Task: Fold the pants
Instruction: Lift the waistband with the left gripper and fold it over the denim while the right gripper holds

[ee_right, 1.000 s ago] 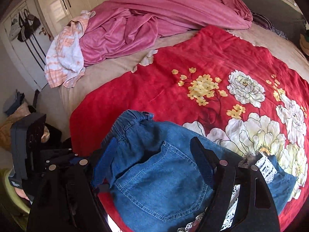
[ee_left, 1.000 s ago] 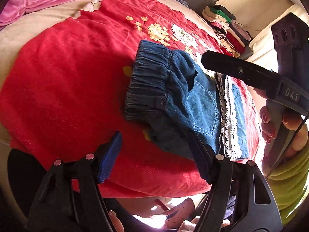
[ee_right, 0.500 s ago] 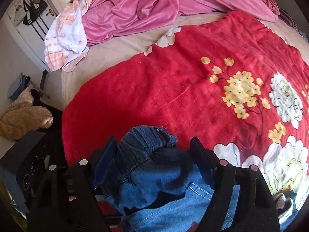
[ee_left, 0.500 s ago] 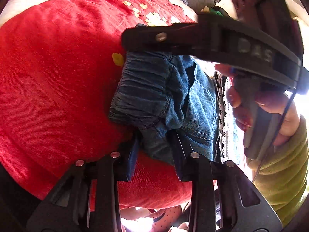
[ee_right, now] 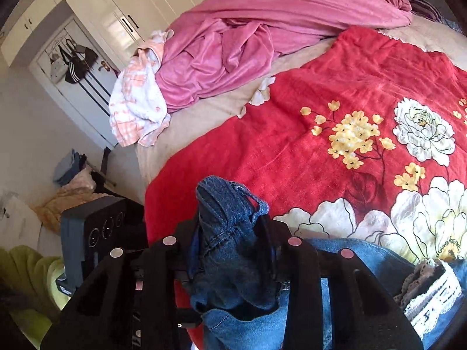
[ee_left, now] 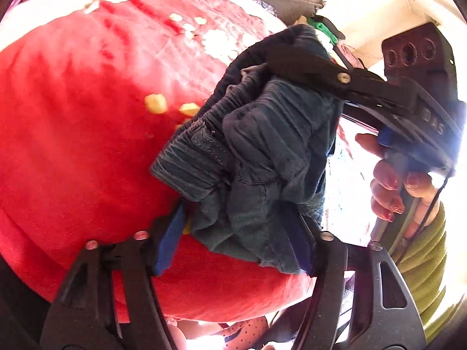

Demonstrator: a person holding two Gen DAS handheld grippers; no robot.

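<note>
Across the bed (ee_right: 204, 116) lies a red blanket (ee_right: 335, 93) with yellow and white flowers, and on its near edge sit the pants (ee_left: 262, 151), blue denim with lace trim (ee_right: 432, 288) at the cuffs. Both grippers have the bunched waistband. The left gripper (ee_left: 239, 242) has just been opening a little, yet denim fills the gap and its blue fingers (ee_left: 169, 242) press the cloth on both sides. The right gripper (ee_right: 233, 250) has just been closing, and its fingers stand narrow, pinched on a raised wad of waistband; in the left view it reaches in from the right, held by a hand (ee_left: 391, 180) in a green sleeve (ee_left: 423, 256).

Beyond the blanket, a pink sheet (ee_right: 262, 38) and a white-and-orange towel (ee_right: 137, 108) are heaped at the bed's far side. White wardrobes (ee_right: 140, 11) and a door (ee_right: 84, 87) hung with bags stand behind. Most of the red blanket ahead of the pants lies bare. Clothes are piled on the floor (ee_right: 73, 186) left of the bed.
</note>
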